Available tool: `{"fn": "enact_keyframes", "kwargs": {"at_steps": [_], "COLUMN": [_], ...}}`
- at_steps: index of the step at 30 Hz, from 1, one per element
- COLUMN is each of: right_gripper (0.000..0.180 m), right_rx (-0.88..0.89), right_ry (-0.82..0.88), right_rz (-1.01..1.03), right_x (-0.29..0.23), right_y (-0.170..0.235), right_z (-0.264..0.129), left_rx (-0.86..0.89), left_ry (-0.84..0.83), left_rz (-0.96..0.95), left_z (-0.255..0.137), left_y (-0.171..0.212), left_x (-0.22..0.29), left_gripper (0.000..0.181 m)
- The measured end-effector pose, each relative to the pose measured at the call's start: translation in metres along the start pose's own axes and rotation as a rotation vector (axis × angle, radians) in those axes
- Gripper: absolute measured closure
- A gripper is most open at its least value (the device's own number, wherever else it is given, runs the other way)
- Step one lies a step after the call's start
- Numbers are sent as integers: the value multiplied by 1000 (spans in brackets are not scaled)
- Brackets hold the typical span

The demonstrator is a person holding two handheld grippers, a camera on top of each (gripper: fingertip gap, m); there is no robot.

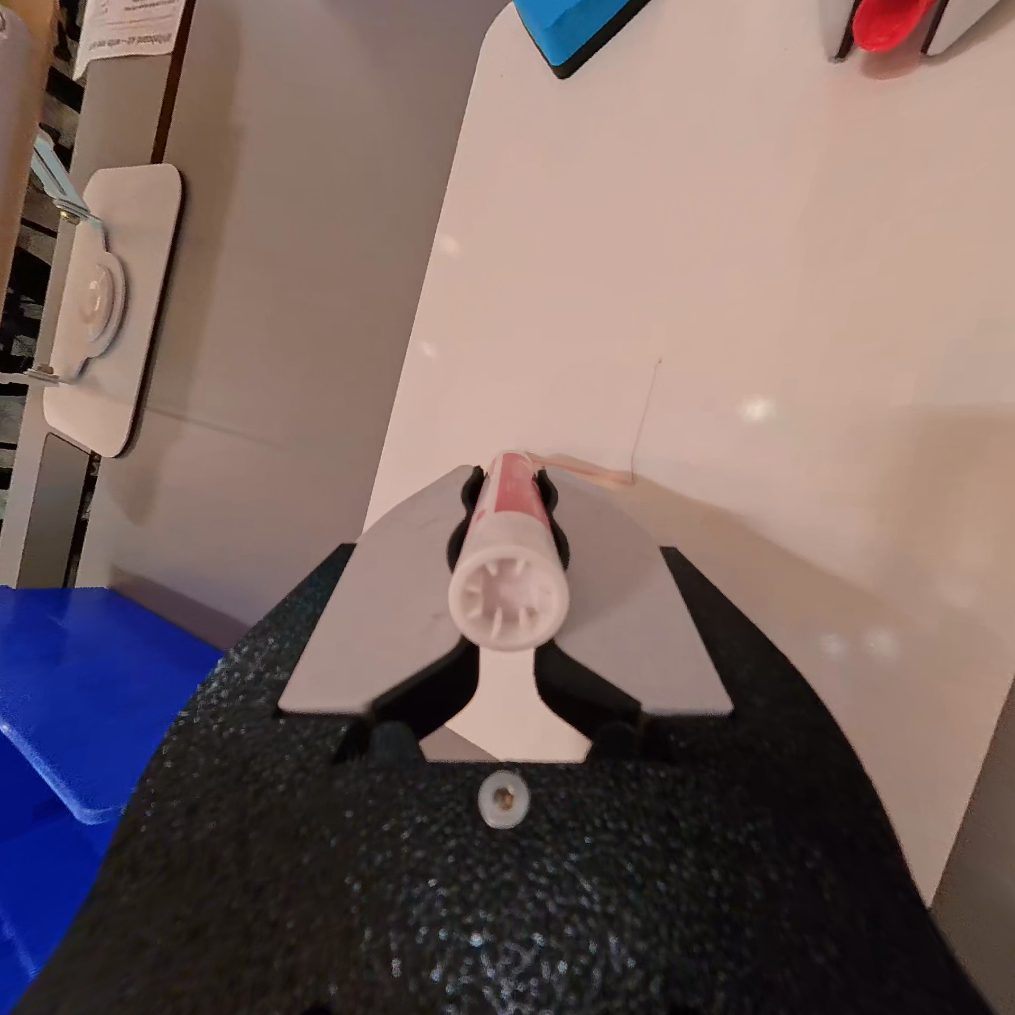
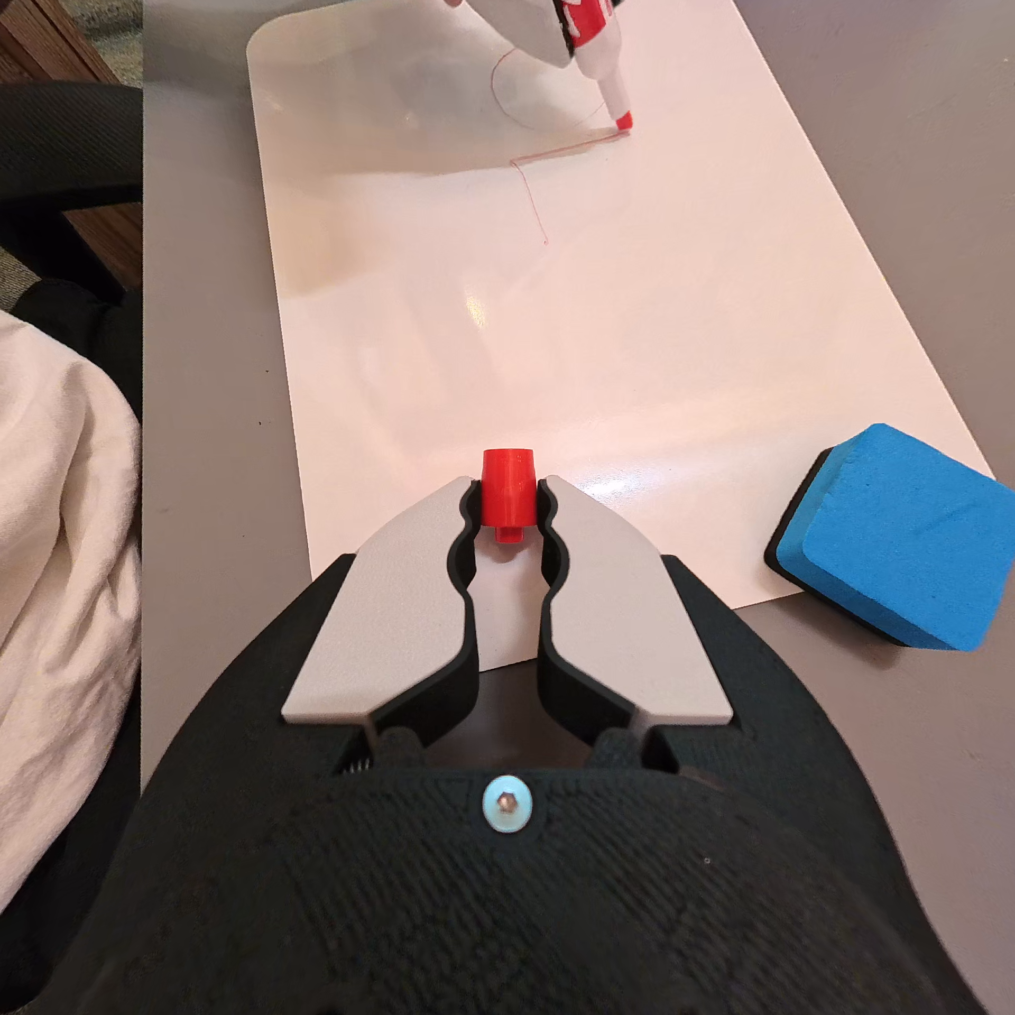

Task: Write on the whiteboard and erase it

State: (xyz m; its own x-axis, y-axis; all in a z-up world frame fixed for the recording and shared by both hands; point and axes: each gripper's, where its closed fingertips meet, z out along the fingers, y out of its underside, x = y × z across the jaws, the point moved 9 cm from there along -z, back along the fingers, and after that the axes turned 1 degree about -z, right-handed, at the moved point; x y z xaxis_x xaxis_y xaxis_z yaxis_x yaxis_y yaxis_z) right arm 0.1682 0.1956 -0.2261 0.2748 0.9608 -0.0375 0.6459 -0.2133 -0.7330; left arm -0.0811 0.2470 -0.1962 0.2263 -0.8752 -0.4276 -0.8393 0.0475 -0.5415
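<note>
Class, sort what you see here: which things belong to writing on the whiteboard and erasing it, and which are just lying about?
Belonging to the job:
whiteboard
red marker, held by the left gripper, tip on the board
red cap, held by the right gripper
blue eraser
thin red line

Just lying about:
white cloth
blue bin
black chair

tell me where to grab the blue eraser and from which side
Grip the blue eraser across its blue foam body, coming from above, fingers on two opposite side faces. It lies flat, black felt down, partly over the whiteboard corner; nothing stands beside it.
</note>
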Motion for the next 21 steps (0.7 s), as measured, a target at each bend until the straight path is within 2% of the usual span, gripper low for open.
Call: {"fn": "enact_keyframes", "kwargs": {"at_steps": [1,7,21], "right_gripper": [160,160,160], "right_rx": [0,-1,1], "right_ry": [0,-4,-4], "right_rz": [0,-3,0], "right_x": [0,0,0], "right_y": [0,0,0], "right_z": [0,0,0], "left_rx": [-3,-4,39], "left_ry": [-4,-4,35], "left_rz": [-1,3,59], "left_z": [1,3,24], "left_y": [1,-1,-33], "left_x": [0,1,7], "left_gripper": [162,161,161]}}
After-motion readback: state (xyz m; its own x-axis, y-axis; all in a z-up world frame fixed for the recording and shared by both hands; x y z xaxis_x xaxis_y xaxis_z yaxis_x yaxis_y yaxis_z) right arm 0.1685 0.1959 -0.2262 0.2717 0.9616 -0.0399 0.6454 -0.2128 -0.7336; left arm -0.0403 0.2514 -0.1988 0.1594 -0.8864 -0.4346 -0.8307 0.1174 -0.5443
